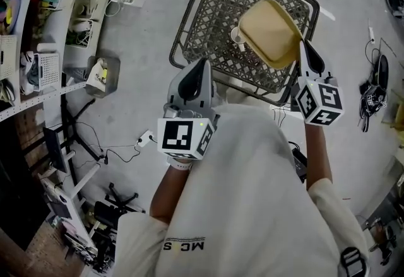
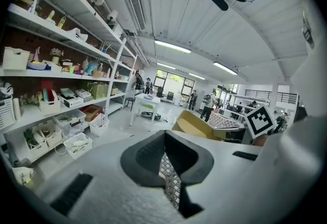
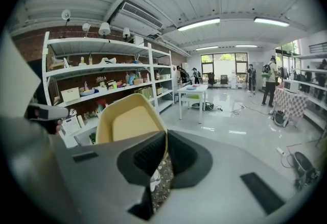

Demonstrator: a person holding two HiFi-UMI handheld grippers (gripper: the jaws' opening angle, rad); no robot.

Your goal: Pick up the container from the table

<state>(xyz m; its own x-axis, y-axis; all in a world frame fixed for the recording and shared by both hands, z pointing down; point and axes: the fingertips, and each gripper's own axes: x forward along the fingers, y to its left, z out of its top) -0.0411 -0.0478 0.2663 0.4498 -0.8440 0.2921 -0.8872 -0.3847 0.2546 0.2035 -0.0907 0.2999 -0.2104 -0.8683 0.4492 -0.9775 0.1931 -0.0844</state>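
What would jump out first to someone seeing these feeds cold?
The yellow container stands out most: it hangs tilted above the wire-mesh table, its rim clamped in the right gripper. Next comes the left gripper, shut on nothing near the table's near edge. A small white cup peeks out on the mesh from behind the container.

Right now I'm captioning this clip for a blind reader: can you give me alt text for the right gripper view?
The right claw is shut on the rim of a yellow container, holding it tilted up in front of the camera. Behind it are stocked shelves and a white table in a bright hall.
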